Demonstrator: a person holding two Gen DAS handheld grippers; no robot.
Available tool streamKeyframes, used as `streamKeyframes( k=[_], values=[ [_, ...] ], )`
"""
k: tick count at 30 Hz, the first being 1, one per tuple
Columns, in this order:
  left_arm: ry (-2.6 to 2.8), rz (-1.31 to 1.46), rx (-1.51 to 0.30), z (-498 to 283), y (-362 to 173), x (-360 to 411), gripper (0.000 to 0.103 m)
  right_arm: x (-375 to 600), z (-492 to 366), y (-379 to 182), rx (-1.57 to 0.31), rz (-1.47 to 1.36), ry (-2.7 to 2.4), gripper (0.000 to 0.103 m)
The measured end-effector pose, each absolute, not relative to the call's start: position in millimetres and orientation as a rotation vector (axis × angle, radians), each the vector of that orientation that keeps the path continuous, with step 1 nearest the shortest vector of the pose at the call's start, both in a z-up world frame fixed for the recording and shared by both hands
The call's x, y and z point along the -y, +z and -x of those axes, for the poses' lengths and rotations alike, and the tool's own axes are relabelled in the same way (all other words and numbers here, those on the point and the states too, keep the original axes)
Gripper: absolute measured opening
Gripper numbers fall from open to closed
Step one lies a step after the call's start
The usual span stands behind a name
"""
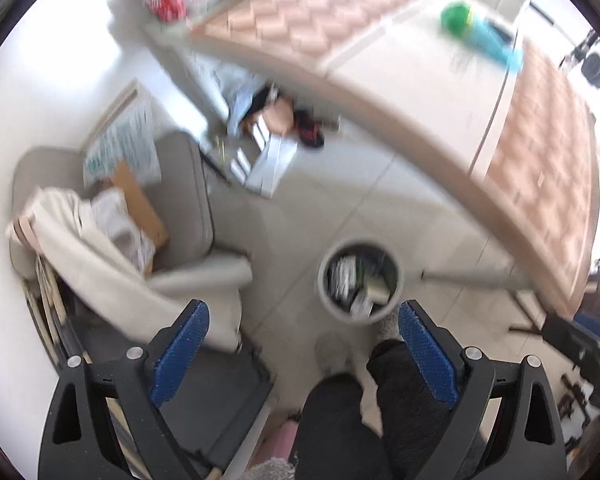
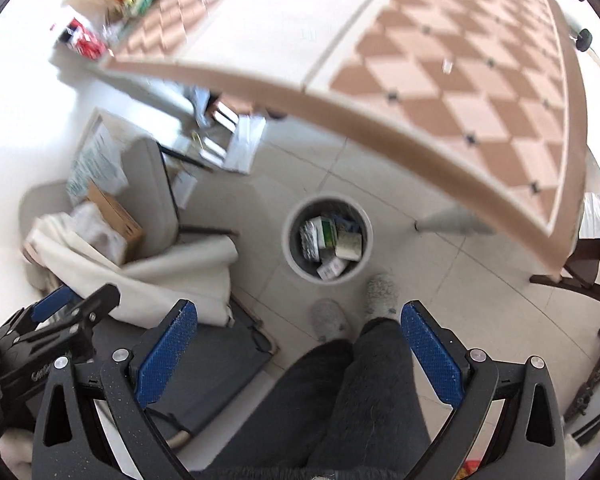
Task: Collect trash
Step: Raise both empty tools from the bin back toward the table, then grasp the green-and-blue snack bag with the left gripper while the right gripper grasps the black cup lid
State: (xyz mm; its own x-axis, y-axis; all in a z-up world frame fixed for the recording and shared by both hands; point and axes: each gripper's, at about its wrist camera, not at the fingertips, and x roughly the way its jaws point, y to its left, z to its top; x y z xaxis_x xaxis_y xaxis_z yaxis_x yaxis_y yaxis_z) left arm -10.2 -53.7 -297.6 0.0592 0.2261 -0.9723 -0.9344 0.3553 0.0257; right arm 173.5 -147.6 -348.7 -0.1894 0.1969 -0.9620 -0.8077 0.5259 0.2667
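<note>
Pale tiled floor (image 2: 380,168), with a long desk topped in a brown-and-cream diamond pattern (image 2: 440,80) running over it. We record:

Round grey waste bin (image 2: 327,240), standing on the floor just off the desk's near edge, beside a desk leg; it holds crumpled packets and small cartons of trash (image 2: 332,244). In the left view the bin (image 1: 359,278) is blurred.

Left hand-held gripper (image 1: 304,354): blue pads spread wide, nothing between them.

Right hand-held gripper (image 2: 298,350): likewise spread, empty.

Green and turquoise object (image 1: 476,32) near the desk's far edge, blurred.

Grey cushioned chair (image 2: 156,192), piled with cloth and a cardboard box.
</note>
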Motion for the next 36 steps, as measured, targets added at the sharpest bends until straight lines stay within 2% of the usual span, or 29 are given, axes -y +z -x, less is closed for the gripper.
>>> streamKeyframes(
  k=[2, 4, 9, 16, 24, 26, 28, 29, 30, 31, 32, 36],
  values=[
    [1.034, 0.775, -1.131, -3.2, -280.2, 37.2, 0.097, 142.2, -188.8, -328.8, -1.473, 0.516, 0.986, 0.103],
    [1.015, 0.788, -1.105, -23.8, -269.0, 18.3, 0.103, 135.9, -208.9, -312.9, -1.447, 0.475, 0.964, 0.103],
    [0.967, 0.820, -1.121, -94.6, -255.9, -31.5, 0.103, 111.0, -285.5, -295.4, -1.418, 0.413, 0.870, 0.103],
    [0.876, 1.109, -1.080, -210.4, -271.7, -114.0, 0.103, 52.0, -426.3, -312.6, -1.428, 0.357, 0.747, 0.103],
    [0.847, 1.333, -1.026, -328.7, -325.0, -198.9, 0.102, -37.8, -573.5, -358.9, -1.462, 0.312, 0.665, 0.103],
    [0.858, 1.388, -1.023, -346.3, -344.2, -218.5, 0.097, -62.6, -599.6, -367.4, -1.464, 0.323, 0.664, 0.103],
    [0.877, 1.424, -1.039, -357.3, -362.9, -232.3, 0.081, -83.6, -618.3, -372.7, -1.454, 0.346, 0.666, 0.103],
    [0.887, 1.434, -1.051, -361.0, -370.3, -238.4, 0.078, -94.3, -626.6, -375.1, -1.446, 0.361, 0.669, 0.103],
    [0.901, 1.435, -1.063, -363.1, -376.9, -243.0, 0.071, -104.5, -632.5, -377.2, -1.439, 0.374, 0.675, 0.103],
    [0.912, 1.424, -1.071, -363.8, -381.5, -247.3, 0.061, -115.9, -639.5, -380.4, -1.434, 0.389, 0.681, 0.103],
    [0.913, 1.410, -1.067, -364.5, -383.8, -249.8, 0.055, -123.9, -644.4, -383.2, -1.433, 0.398, 0.686, 0.103],
    [0.932, 1.239, -1.107, -368.9, -374.0, -253.6, 0.040, -160.2, -656.2, -398.8, -1.455, 0.412, 0.734, 0.103]
  ],
)
